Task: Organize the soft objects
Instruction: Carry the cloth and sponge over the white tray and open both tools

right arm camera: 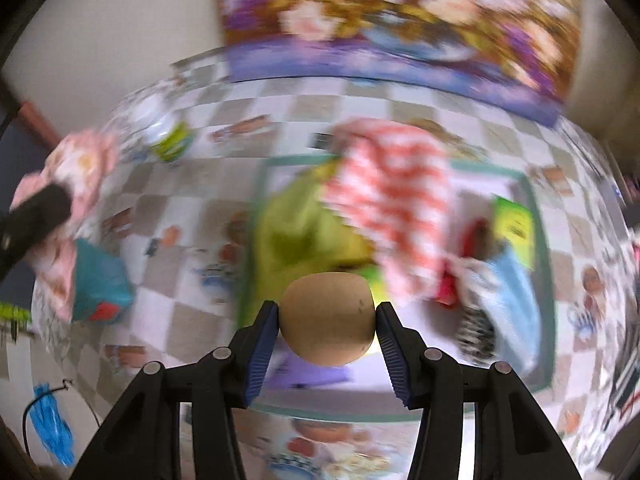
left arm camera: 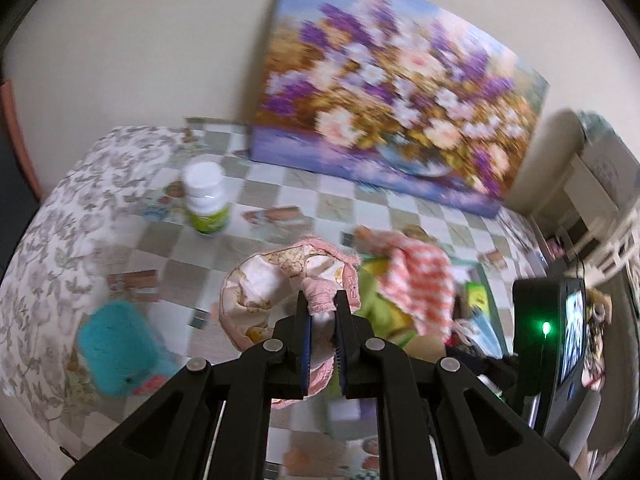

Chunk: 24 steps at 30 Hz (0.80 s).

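Broadly, the table [left arm camera: 360,196] fills both views, covered in a checked cloth with small printed pictures, and a large flower painting [left arm camera: 400,92] leans against the wall at its far edge. Near the middle of the table sits a shallow green-rimmed tray [right arm camera: 538,216] heaped with soft things: a yellow-green cloth [right arm camera: 296,232], a red-and-white checked cloth [right arm camera: 392,196] draped over it, a light blue cloth [right arm camera: 516,292] and a black-and-white striped piece [right arm camera: 476,332]. Well apart from the tray, toward the table's left edge, lies a teal plush toy [left arm camera: 116,348]. Farther back stands a white bottle with a green label [left arm camera: 206,200], upright.

The left gripper [left arm camera: 322,308] is clenched on a pink floral fabric piece [left arm camera: 280,280] with a lace edge, bunched between its pads and hanging above the table just left of the tray. The right gripper [right arm camera: 327,320] grasps a tan egg-shaped object [right arm camera: 326,316], both blue pads pressing its sides, held over the near part of the tray. Its view is blurred, and the left gripper with its pink fabric shows at the far left.
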Motion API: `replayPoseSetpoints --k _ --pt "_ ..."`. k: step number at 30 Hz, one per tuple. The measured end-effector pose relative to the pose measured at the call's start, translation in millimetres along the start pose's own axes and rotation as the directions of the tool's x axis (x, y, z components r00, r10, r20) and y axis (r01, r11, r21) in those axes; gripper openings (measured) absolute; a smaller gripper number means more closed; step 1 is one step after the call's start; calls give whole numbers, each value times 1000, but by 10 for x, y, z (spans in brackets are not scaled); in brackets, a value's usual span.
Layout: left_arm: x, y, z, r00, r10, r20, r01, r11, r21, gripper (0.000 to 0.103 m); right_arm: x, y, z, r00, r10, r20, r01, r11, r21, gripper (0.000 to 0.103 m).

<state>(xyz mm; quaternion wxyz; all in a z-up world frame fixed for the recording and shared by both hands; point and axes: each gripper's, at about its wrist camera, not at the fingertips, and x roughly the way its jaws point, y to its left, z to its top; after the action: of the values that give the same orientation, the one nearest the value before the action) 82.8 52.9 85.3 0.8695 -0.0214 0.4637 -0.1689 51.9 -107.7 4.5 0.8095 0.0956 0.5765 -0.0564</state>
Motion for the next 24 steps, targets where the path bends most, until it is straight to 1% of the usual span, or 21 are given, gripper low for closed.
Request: replayPoseSetpoints --k 3,7,9,12,16,20,24 --pt "81 -263 -75 999 -29 -31 30 998 51 11 -29 -241 -27 1000 -15 -3 16 999 47 53" --pt "199 -580 -205 993 -81 -91 90 990 104 11 -60 -459 -68 1000 -8 -6 9 996 89 53" --pt "253 -676 -262 988 -102 -119 116 986 116 11 -77 -567 -100 1000 -6 -7 7 994 112 53" --pt "329 -792 -322 983 -110 -144 129 983 127 11 -80 -700 -141 1000 -12 -12 14 990 143 53" --pt "441 -827 -354 976 -131 -172 151 982 109 11 -51 -790 -170 1000 -6 -23 9 986 166 53" --pt "621 -809 -370 973 -116 -202 136 986 92 11 3 -789 -171 999 9 -33 -3 986 168 53" --pt "786 -757 -368 966 -119 -230 137 988 64 11 122 -781 -180 998 22 -59 -11 985 172 53"
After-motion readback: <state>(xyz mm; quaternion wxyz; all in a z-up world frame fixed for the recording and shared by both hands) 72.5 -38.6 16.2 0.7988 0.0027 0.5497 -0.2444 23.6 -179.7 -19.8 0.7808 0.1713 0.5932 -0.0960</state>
